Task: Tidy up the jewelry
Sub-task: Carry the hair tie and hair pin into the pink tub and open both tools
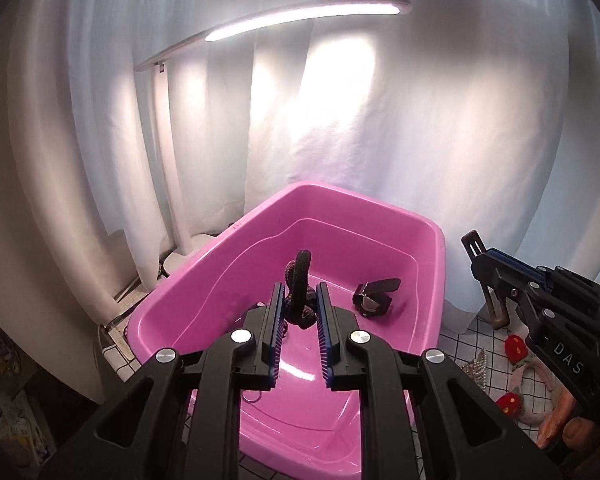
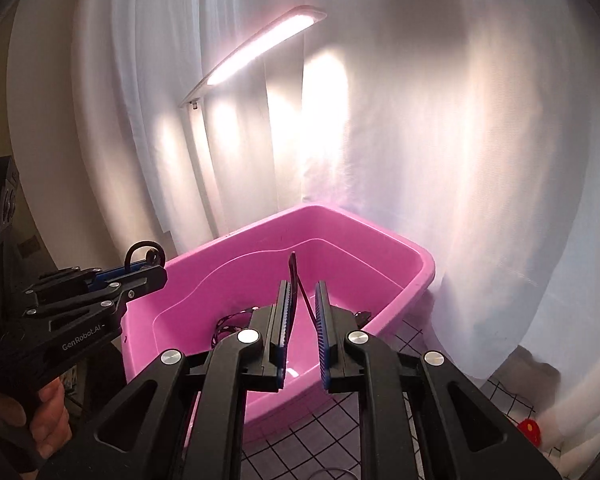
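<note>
Left wrist view shows the left gripper [image 1: 299, 304] pinching a dark scrunchie [image 1: 299, 292] above the pink basin [image 1: 432, 248], where a watch [image 1: 374, 298] already lies, while red hair clips [image 1: 516, 346] wait on the worktop [image 1: 470, 344] and the right gripper [image 2: 303, 300] pinches a thin dark strap [image 2: 296, 276].

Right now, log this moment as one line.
left gripper: shut on dark braided hair band | right gripper: shut on thin dark strap | both above pink plastic tub
</note>
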